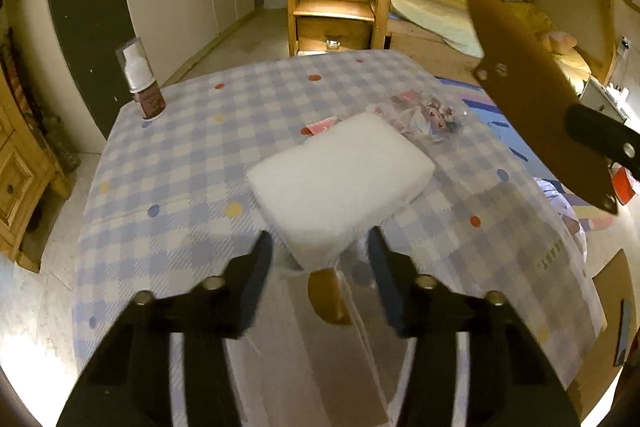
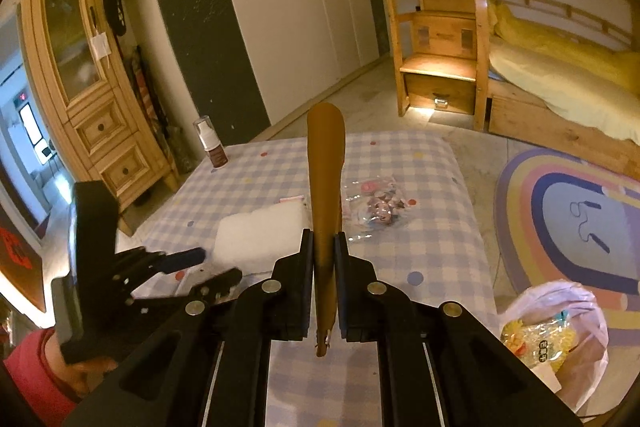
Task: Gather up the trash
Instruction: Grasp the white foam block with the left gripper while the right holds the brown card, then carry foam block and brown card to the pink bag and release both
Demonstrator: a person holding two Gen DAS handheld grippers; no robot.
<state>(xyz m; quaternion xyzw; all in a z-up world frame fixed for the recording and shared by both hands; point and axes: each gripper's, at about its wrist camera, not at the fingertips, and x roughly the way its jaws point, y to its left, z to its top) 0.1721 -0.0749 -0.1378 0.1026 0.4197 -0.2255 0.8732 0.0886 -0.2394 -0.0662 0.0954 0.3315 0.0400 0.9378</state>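
My right gripper is shut on a flat brown cardboard piece, held edge-on above the checked table; the piece also shows in the left wrist view. My left gripper is open, its fingers on either side of the near corner of a white foam block lying on the table; the block shows in the right wrist view too. A clear crumpled wrapper with cartoon print and a small pink scrap lie beyond the block. The wrapper also shows in the right wrist view.
A brown pump bottle stands at the table's far left corner. A white plastic bag with trash inside sits on the floor at the right, beside a rainbow rug. A wooden cabinet and bunk bed stand beyond.
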